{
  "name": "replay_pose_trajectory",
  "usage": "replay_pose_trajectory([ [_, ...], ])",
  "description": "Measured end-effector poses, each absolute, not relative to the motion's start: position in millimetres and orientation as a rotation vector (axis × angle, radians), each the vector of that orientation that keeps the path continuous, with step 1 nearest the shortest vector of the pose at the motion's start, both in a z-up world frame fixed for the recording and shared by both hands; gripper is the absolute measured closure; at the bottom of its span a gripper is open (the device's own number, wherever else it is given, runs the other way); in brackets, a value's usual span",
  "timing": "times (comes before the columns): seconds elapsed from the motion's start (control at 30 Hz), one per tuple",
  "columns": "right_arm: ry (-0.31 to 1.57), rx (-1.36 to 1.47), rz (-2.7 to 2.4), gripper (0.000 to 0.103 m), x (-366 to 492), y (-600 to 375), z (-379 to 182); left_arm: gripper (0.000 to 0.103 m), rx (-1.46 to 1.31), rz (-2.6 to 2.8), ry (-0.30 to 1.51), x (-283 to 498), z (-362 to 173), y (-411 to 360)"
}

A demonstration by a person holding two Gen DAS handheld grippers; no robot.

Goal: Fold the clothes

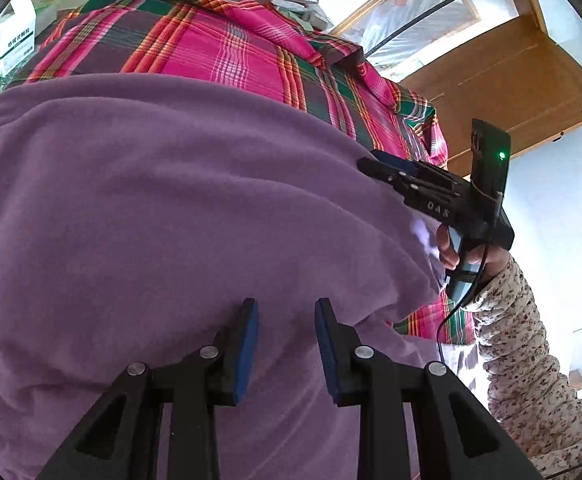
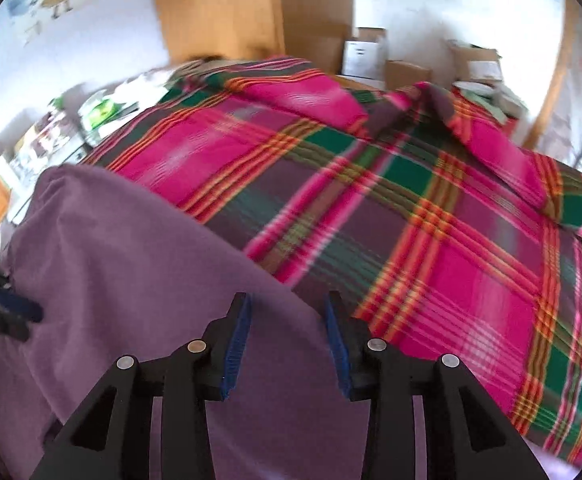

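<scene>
1. Cloth fills both pictures: a soft purple knit garment (image 1: 179,208) lies spread out right under and ahead of both tools, on top of a bright pink, green and orange checked cloth (image 2: 431,220) that covers the table.

2. Seen from its own camera, the left gripper (image 1: 287,344) hangs just over the purple garment. Its two blue pads stand apart with nothing between them, so it is let go.

3. The right gripper (image 2: 289,344) has its blue pads spread apart too. It sits over the purple garment's edge, where the purple meets the checked cloth on its right side. It holds nothing.

4. In the left camera, the right gripper shows off to the right, at the far edge of the garment, held by a hand (image 1: 457,248) in a flowery sleeve (image 1: 523,344). I cannot tell whether its tips touch the cloth.

5. I think the garment is light, floppy and a bit stretchy. It will sag and bunch if pinched in the middle, and it should slide over the checked cloth.

6. The best places to hold it look like the edges or corners, one for each tool, so the cloth stays flat when lifted over. Pinch only the purple layer, or the checked cloth may come up too.

7. Small boxes (image 1: 9,36) sit far ahead of the left gripper, well away from the garment.
</scene>
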State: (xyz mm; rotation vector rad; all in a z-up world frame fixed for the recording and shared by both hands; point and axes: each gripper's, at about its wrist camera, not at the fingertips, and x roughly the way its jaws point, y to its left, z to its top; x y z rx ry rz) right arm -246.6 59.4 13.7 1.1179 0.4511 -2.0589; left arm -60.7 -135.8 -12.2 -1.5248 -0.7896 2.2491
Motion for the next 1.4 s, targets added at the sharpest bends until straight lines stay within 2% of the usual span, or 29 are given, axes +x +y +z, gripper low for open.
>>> replay_pose_trajectory([
  [0.03,0.458,1.113,-2.06,0.065,-245.3,58.6,13.6,0.074,-1.522,2.246,-0.79,-61.7,-12.4,-134.8],
  [0.13,0.448,1.107,-2.061,0.097,-245.3,58.6,15.3,0.074,-1.52,2.246,-0.78,-63.2,-11.7,-133.3],
  [0.23,0.445,1.074,-2.133,0.099,-248.3,59.5,20.1,0.074,-1.521,2.247,-0.764,-63.7,-11.1,-131.9],
  [0.53,0.446,1.088,-2.22,0.098,-266.0,53.2,12.9,0.074,-1.513,2.235,-0.789,-61.1,-11.5,-138.8],
  [0.6,0.417,1.107,-2.222,0.092,-267.7,56.6,13.4,0.074,-1.513,2.26,-0.794,-60.4,-10.4,-144.5],
  [0.67,0.403,1.123,-2.241,0.077,-268.0,57.9,15.7,0.074,-1.517,2.311,-0.792,-58.9,-7.9,-153.5],
  [0.7,0.39,1.126,-2.25,0.076,-267.2,59.8,18.2,0.074,-1.516,2.344,-0.803,-58.0,-6.2,-159.8],
  [0.9,0.214,1.138,-2.281,0.075,-250.3,85.9,41.5,0.075,-1.505,2.48,-0.9,-58.2,-2.8,-208.5],
  [1.0,0.145,1.105,-2.274,0.075,-225.9,98.1,59.4,0.075,-1.511,2.547,-0.885,-66.3,1.0,-224.9],
  [1.2,0.038,1.096,-2.24,0.075,-173.8,115.4,79.8,0.076,-1.498,2.524,-1.01,-84.6,-5.4,-245.8],
  [1.4,-0.023,1.115,-2.148,0.074,-114.3,114.3,80.4,0.076,-1.476,2.734,-0.888,-94.6,10.6,-264.2],
])
